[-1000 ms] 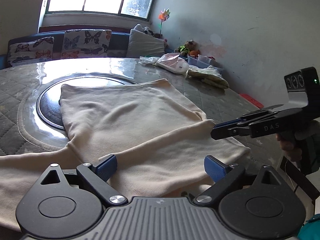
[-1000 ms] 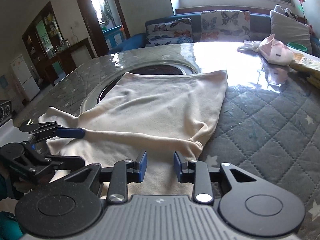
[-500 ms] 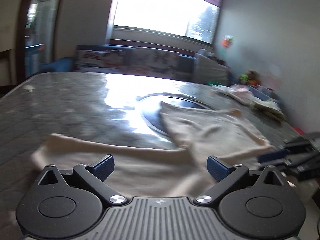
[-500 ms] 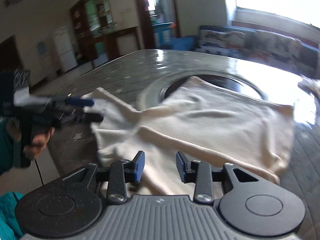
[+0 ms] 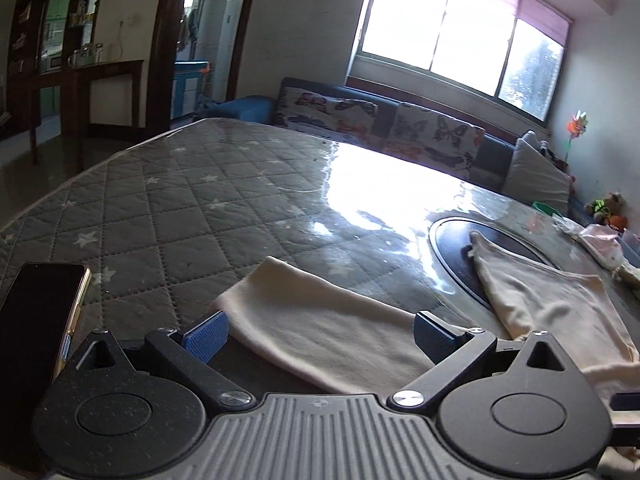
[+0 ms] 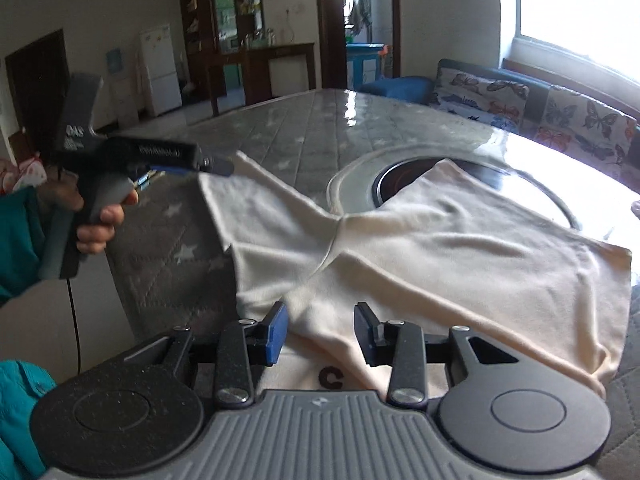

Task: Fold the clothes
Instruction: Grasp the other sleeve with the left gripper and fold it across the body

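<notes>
I see left gripper [image 5: 320, 334] fingers spread over cream knit garment's [image 6: 440, 248] sleeve; right gripper [image 6: 320, 334] fingers spread too, empty.

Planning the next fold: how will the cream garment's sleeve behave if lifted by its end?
The cream garment wrinkles softly, so its sleeve is probably floppy and would droop. It looks thin, likely light. On the glossy table it may slide when tugged.

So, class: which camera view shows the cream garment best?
The right wrist view: the cream garment spreads nearly whole, sleeve out to the left. The left wrist view catches only that sleeve and part of the body.
</notes>
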